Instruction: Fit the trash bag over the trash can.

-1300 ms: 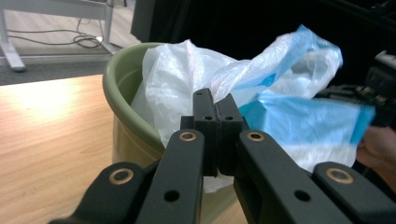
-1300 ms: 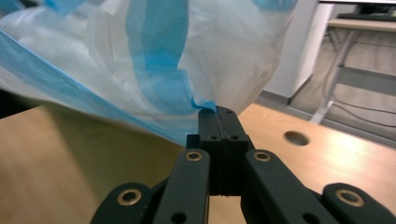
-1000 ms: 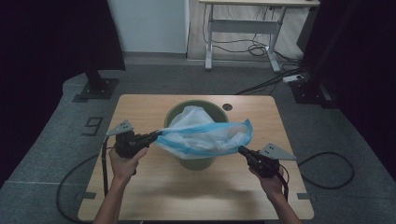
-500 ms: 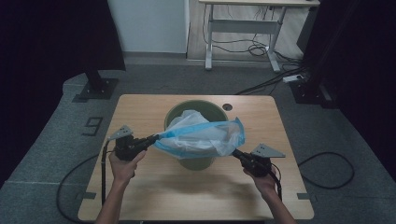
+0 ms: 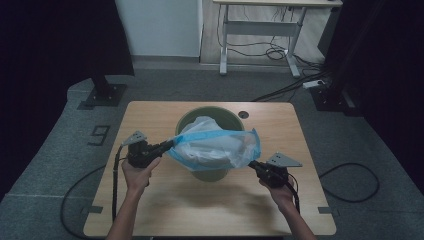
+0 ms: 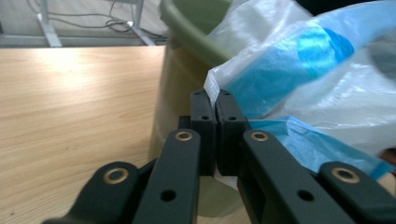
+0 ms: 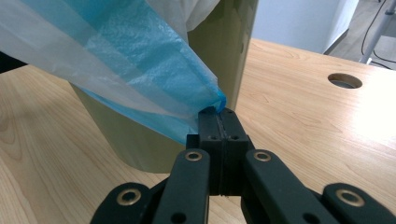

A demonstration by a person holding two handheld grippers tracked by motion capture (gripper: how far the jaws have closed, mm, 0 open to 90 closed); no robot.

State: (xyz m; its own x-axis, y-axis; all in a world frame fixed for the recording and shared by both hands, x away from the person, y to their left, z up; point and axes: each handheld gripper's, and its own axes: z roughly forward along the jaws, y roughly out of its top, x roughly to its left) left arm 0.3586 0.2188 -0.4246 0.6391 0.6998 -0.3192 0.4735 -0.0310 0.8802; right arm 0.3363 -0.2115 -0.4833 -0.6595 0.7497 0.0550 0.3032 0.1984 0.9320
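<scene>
My left claw [image 5: 170,145] and right claw [image 5: 251,163] are both clenched on the blue rim of the plastic bag [image 5: 212,147], stretched over the green bin [image 5: 210,172]. The film is thin, light and slippery, so I grip the doubled hem, gently

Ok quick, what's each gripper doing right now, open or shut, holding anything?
Left gripper: shut on the bin bag edge.
Right gripper: shut on the bin bag's opposite edge.
</scene>
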